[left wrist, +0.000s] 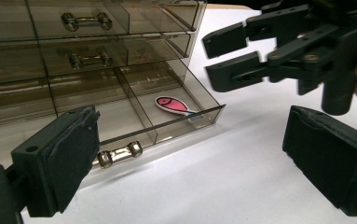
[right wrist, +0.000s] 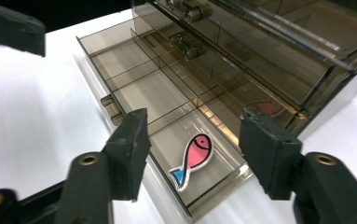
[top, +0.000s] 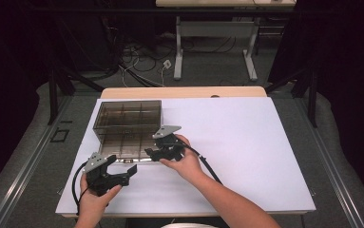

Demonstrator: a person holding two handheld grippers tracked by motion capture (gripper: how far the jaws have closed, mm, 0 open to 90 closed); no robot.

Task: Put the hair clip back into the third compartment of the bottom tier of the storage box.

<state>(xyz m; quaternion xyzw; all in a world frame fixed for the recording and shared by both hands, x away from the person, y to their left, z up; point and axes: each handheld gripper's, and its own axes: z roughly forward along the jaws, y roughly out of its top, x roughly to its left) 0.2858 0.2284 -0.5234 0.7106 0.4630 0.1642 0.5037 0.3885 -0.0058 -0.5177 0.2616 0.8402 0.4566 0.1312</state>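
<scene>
On the white worktop the smoky drawer box has its bottom drawer pulled out, a pink fish lying in its end compartment. Your right claw hangs wide open above the fish, holding nothing; your left claw gapes empty beside the drawer handle.

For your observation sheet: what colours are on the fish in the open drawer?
The fish is pink with a blue tail and white outline, clearest in the right gripper view.

Bright overhead light, dark surroundings, soft shadows
</scene>
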